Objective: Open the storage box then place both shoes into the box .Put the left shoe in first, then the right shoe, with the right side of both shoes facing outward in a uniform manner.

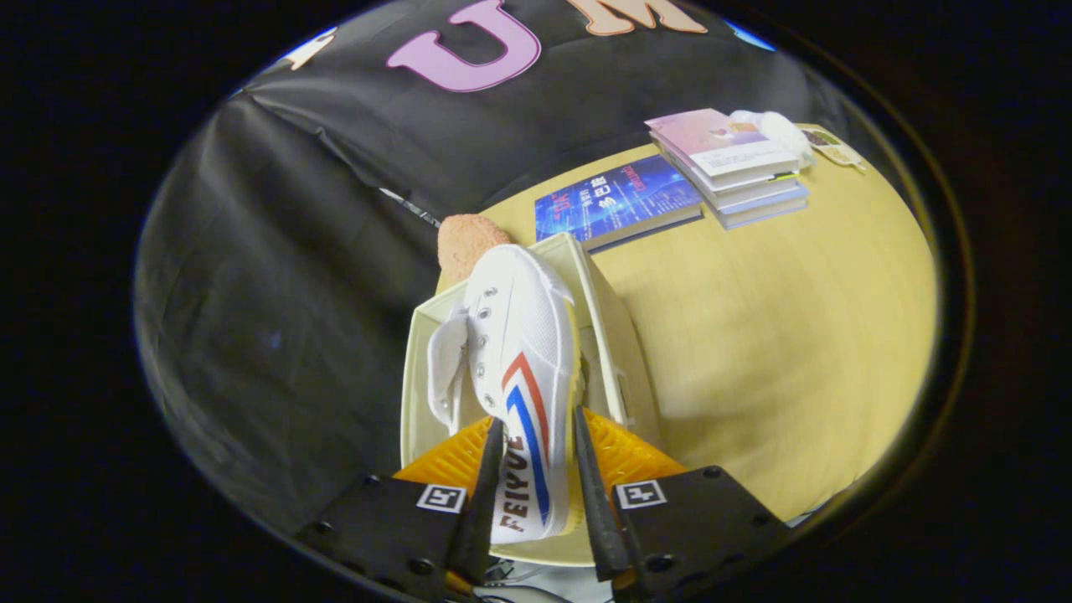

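Observation:
A white canvas shoe point(519, 352) with red and blue stripes on its side lies on its edge between my fingers, toe pointing away from me. My gripper point(536, 435) is shut on the shoe near its heel, both fingers pressing its sides. The shoe hangs over the open cream storage box point(607, 335), which stands on the wooden table just ahead of the fingers. The striped side of the shoe faces up and to the right. The box's inside is mostly hidden by the shoe.
Beyond the box lies a blue book point(615, 201), and farther off a stack of books point(729, 163) with a white object point(783, 130) behind it. A fuzzy orange-pink thing point(465, 243) sits behind the box. Bare tabletop point(796, 335) spreads to the right.

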Available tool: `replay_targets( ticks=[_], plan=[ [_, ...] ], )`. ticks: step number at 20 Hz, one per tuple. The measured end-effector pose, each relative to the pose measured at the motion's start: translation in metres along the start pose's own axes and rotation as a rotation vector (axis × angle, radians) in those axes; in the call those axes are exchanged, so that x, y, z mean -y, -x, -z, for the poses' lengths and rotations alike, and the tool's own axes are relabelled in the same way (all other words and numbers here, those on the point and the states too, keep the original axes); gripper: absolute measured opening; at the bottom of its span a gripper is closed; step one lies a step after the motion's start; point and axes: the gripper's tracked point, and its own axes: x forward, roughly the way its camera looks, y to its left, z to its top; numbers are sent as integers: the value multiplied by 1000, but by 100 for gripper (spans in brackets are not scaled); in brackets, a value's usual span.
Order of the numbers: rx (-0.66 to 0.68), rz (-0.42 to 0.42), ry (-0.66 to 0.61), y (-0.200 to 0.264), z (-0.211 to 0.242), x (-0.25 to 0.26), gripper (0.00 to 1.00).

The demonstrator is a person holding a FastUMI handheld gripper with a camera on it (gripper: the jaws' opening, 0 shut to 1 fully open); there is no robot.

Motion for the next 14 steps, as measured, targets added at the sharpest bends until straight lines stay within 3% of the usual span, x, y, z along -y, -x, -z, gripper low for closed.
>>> replay_targets(
  ticks=[3, 14],
  plan=[
    [14, -12, -5, 2, -2, -6, 76],
    [12, -49, -13, 10, -10, -9, 80]
  ],
)
